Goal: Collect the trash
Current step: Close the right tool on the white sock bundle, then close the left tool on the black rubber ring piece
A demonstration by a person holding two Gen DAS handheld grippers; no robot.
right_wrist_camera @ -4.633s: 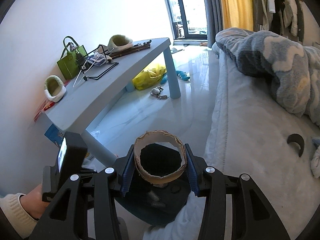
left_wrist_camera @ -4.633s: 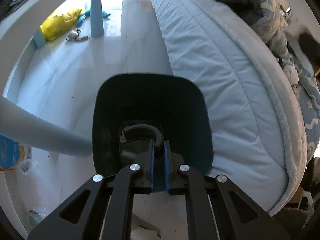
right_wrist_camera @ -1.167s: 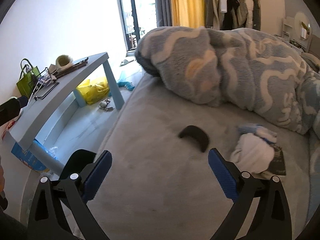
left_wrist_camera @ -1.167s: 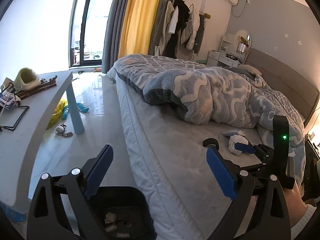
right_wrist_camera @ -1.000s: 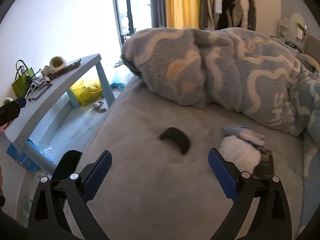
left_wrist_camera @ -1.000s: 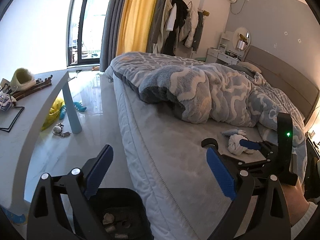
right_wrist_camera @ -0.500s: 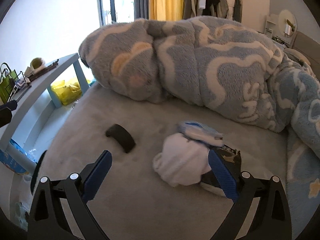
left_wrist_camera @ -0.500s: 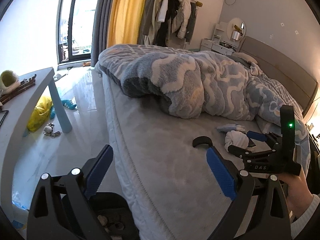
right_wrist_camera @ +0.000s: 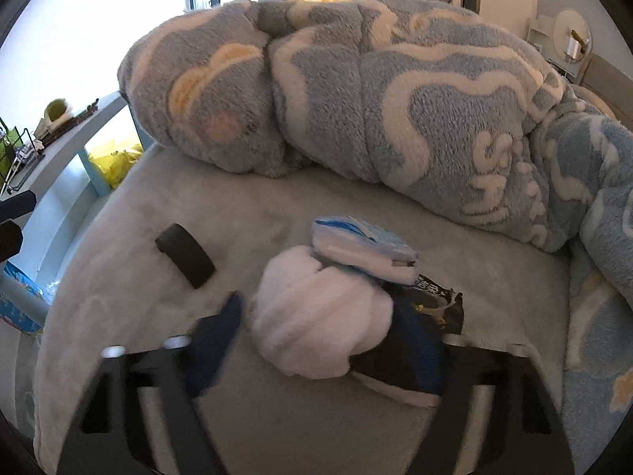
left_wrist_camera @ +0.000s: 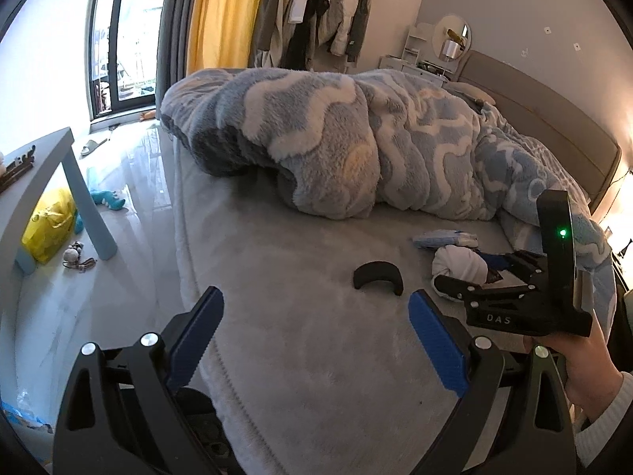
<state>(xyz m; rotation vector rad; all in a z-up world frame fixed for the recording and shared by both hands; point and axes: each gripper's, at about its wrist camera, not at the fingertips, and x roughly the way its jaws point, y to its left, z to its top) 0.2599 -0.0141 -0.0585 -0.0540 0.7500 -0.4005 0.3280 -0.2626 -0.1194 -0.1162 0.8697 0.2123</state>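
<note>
The right gripper (right_wrist_camera: 316, 340) is low over the bed (right_wrist_camera: 245, 213), its jaws closing around a white wad of tissue (right_wrist_camera: 316, 312) that sits between them. The blue pads are motion-blurred, and contact with the wad cannot be confirmed; the left pad appears just clear of it. In the left wrist view the same gripper (left_wrist_camera: 467, 273) reaches to the wad (left_wrist_camera: 459, 263) from the right, held by a hand (left_wrist_camera: 581, 372) in a pale cuff.

The wad lies on the grey bed cover near the foot of the rumpled blanket (right_wrist_camera: 395, 99). Touching its far side is a blue-and-white packet (right_wrist_camera: 364, 249). A dark printed wrapper (right_wrist_camera: 439, 304) sits under and beside its right edge. A black curved piece (right_wrist_camera: 186, 257) lies on the cover to the left, apart from the wad.

The left gripper (left_wrist_camera: 316, 340) hangs over the near edge of the bed (left_wrist_camera: 277, 277), jaws wide apart with nothing between them. The black curved piece (left_wrist_camera: 378, 275) lies just beyond its right finger.

Beyond the bed, a pale blue surface (left_wrist_camera: 43, 158) stands on the floor at left, with a yellow bag (left_wrist_camera: 49, 223), a teal toy (left_wrist_camera: 107, 200) and a small keyring item (left_wrist_camera: 75, 255) on the floor by its leg. A yellow curtain (left_wrist_camera: 225, 16) and hung clothes (left_wrist_camera: 316, 4) fill the far wall.
</note>
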